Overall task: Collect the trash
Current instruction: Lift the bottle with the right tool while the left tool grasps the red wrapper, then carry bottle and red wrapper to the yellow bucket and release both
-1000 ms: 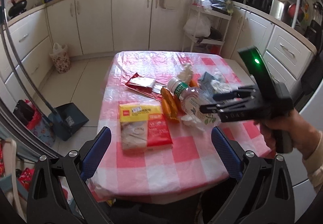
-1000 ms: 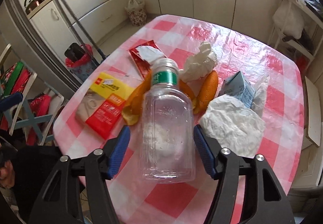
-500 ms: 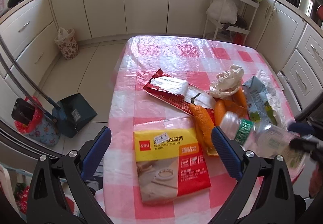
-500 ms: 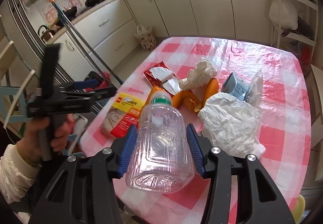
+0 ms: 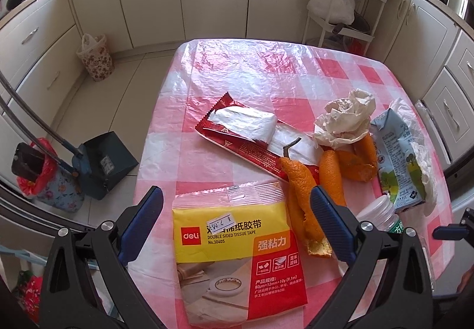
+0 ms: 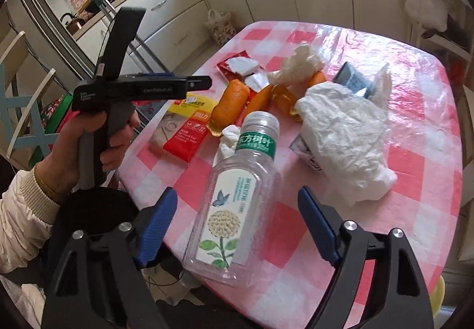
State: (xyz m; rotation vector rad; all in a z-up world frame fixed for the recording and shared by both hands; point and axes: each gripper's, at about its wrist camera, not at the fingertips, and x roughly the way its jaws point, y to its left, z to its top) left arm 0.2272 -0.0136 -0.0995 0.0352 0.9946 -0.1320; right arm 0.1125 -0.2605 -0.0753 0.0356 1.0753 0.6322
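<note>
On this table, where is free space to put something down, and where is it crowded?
Free: the far end of the table, beyond the red wrapper. Crowded: the near right, with crumpled tissue, orange peels, milk carton and tape packet.

both wrists above table; shared trash

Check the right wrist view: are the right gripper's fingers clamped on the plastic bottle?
No: the plastic bottle sits between the right gripper fingers, with clear gaps on both sides.

Bottle body hidden behind left fingers.
</note>
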